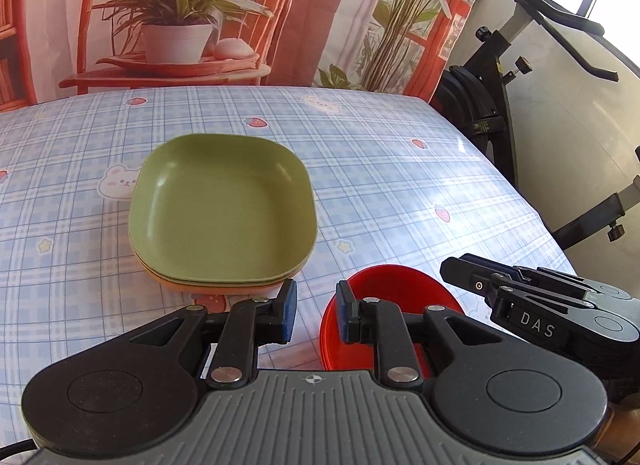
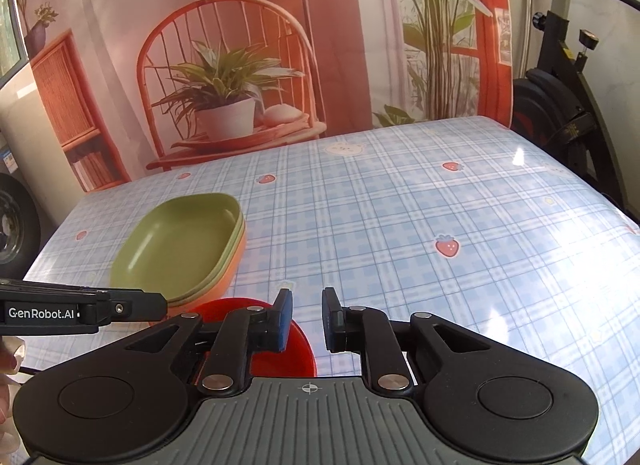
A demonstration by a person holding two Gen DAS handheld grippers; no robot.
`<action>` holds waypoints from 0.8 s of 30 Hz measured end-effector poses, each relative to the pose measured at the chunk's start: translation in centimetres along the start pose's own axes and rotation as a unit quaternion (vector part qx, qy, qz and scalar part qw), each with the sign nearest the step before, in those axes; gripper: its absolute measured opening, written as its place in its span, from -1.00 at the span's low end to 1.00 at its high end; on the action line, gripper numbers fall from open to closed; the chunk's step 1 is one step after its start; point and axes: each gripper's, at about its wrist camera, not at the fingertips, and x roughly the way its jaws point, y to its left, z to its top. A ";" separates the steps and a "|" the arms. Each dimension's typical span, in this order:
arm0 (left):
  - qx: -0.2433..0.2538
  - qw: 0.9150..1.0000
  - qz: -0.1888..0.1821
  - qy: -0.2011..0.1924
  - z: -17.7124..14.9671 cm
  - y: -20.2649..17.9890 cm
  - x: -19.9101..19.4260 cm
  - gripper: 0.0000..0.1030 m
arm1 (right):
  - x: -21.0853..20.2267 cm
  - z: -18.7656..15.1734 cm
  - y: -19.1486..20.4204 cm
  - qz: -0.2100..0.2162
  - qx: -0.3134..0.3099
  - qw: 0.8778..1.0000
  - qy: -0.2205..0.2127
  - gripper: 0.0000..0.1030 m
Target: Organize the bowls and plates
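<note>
A stack of square plates (image 1: 224, 209), green on top and orange at the bottom, sits mid-table; it also shows in the right wrist view (image 2: 180, 249). A stack of red bowls (image 1: 400, 297) stands near the front edge, right of the plates; it also shows in the right wrist view (image 2: 296, 349). My left gripper (image 1: 316, 315) is open and empty, hovering between plates and bowls. My right gripper (image 2: 306, 321) is open and empty, just right of the bowls, and appears in the left wrist view (image 1: 532, 297).
The table (image 2: 440, 225) has a blue plaid cloth with strawberry and bunny prints. A printed backdrop (image 1: 240, 13) hangs behind it. An exercise bike (image 1: 520, 77) stands beyond the table's right edge.
</note>
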 end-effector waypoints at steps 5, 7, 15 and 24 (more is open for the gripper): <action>-0.009 1.000 -0.001 -0.003 -0.7 -0.6 -0.1 -0.56 | -0.6 -0.9 -0.6 0.002 0.004 1.000 0.006 -0.61; -0.003 1.000 0.000 -0.007 -0.8 -0.8 -0.2 -0.40 | -0.7 -1.3 -0.7 0.007 0.004 1.000 0.012 -0.61; 0.001 1.000 0.006 0.002 -1.8 -1.1 0.4 -0.32 | -0.4 -2.5 -0.2 0.027 0.014 0.999 0.028 -0.60; -0.031 0.999 -0.016 0.037 -2.6 -0.3 1.3 -0.33 | 0.2 -3.3 -0.8 0.031 0.029 0.998 0.055 -0.58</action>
